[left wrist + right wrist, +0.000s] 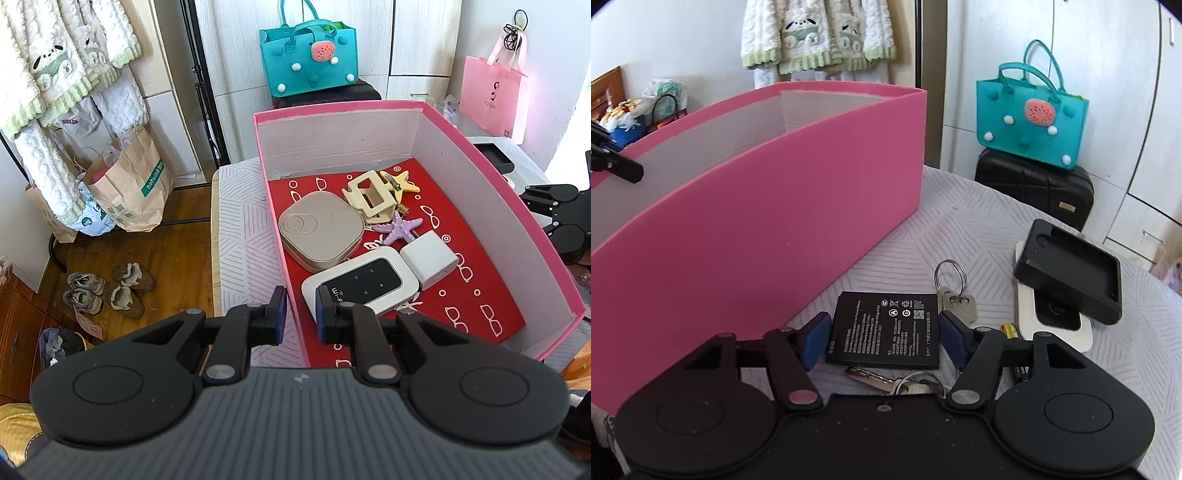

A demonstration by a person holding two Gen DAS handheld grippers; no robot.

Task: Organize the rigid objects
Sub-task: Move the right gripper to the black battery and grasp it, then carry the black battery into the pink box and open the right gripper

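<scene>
A pink box (332, 110) with a red lining holds a beige square device (319, 230), a white wifi router (360, 284), a white cube charger (428, 258), a purple starfish (400, 227) and a cream hair clip (369, 197). My left gripper (301, 317) is shut on the box's near left wall, one pad outside and one inside. Beside the pink box (757, 221), a flat black battery (886, 339) lies on the table. My right gripper (884, 319) is open with the battery between its blue pads, which stand close to its side edges.
Keys on a ring (956, 301) lie behind the battery, and more keys (886, 380) poke out under it. An AA cell (1010, 329) and a white device (1056, 325) under a black tray (1071, 269) sit to the right. A teal bag (1030, 118) stands on a black case.
</scene>
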